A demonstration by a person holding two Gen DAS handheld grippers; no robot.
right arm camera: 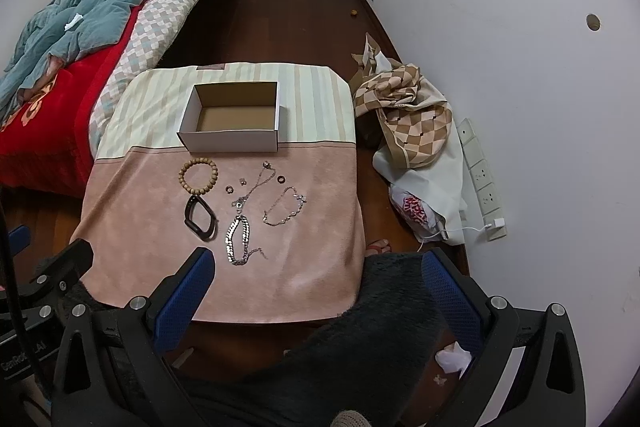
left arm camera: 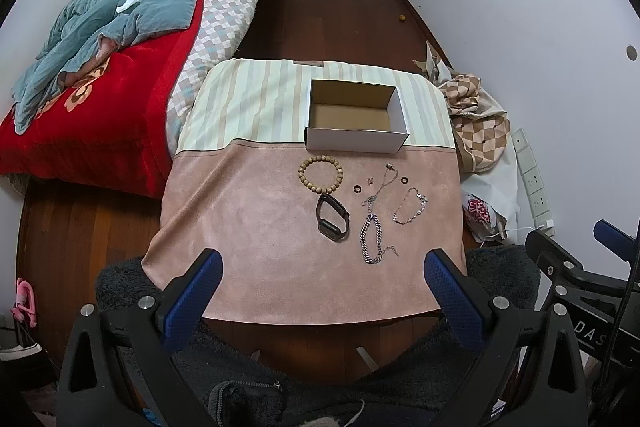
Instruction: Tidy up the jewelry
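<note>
An empty open white cardboard box stands on the striped far half of a small cloth-covered table. In front of it on the pink cloth lie a wooden bead bracelet, a black fitness band, a heavy silver chain, a thin necklace, a fine silver bracelet and small rings. My left gripper and right gripper are open and empty, above the table's near edge.
A bed with red and teal blankets stands at the left. Checked cloth and bags lie on the floor right of the table, by a power strip. The white wall is close on the right.
</note>
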